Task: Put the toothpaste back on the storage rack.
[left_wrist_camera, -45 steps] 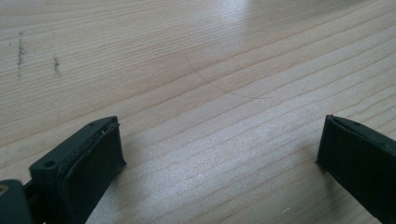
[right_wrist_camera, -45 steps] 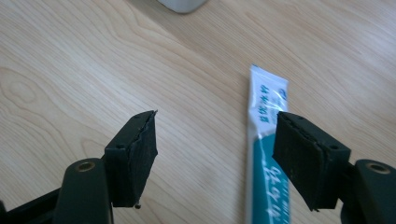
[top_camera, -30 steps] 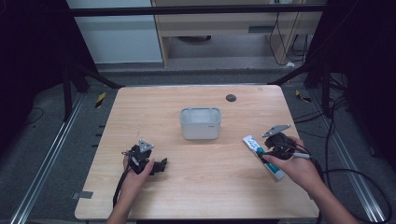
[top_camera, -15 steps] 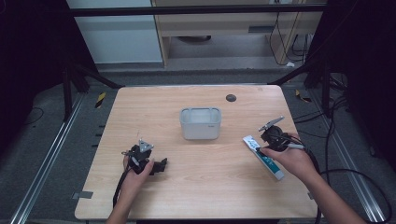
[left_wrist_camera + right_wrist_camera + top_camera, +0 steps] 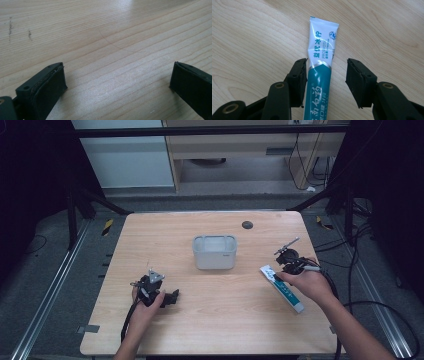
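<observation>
A white and teal toothpaste tube (image 5: 282,289) (image 5: 320,67) lies flat on the wooden table (image 5: 210,320), right of the middle. My right gripper (image 5: 278,274) (image 5: 326,80) is low over it and open, one jaw on each side of the tube; the left jaw touches or nearly touches its edge. A pale grey plastic bin (image 5: 215,251) stands at the table's middle. My left gripper (image 5: 172,297) (image 5: 117,82) rests near the front left, open wide, with bare wood between its jaws.
A small dark round spot (image 5: 247,225) marks the table's far side. Metal frame rails and cables run along the floor on both sides. Bare wood lies between the bin and each gripper.
My right gripper has moved left and forward, coming down over the tube's flat end. The left gripper has stayed put.
</observation>
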### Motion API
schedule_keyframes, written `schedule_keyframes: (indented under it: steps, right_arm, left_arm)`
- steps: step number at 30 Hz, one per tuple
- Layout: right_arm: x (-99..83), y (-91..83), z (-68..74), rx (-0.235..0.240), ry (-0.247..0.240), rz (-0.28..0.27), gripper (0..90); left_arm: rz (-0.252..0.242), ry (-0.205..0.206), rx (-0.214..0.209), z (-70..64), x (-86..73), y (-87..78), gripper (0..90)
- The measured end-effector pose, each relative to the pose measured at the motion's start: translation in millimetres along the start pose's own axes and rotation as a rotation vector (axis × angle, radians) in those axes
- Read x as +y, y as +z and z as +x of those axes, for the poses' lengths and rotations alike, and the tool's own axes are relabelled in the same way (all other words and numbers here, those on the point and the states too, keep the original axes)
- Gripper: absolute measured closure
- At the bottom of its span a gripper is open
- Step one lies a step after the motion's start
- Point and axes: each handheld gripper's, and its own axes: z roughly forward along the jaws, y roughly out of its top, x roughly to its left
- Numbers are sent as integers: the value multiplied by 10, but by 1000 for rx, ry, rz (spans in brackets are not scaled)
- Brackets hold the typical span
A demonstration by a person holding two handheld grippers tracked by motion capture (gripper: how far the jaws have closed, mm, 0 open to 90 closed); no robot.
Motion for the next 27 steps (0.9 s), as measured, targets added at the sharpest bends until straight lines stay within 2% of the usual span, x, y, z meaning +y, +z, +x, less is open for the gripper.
schedule_keyframes:
  steps: [13, 20, 27]
  right_arm:
    - [41, 101, -29, 29, 9, 56, 504]
    - [80, 215, -34, 62, 23, 98, 494]
    - [118, 341, -55, 73, 39, 137, 478]
  left_arm:
    - [1, 1, -3, 2, 2, 2, 0]
    - [1, 3, -6, 3, 4, 4, 0]
    - [-2, 1, -6, 1, 6, 8, 0]
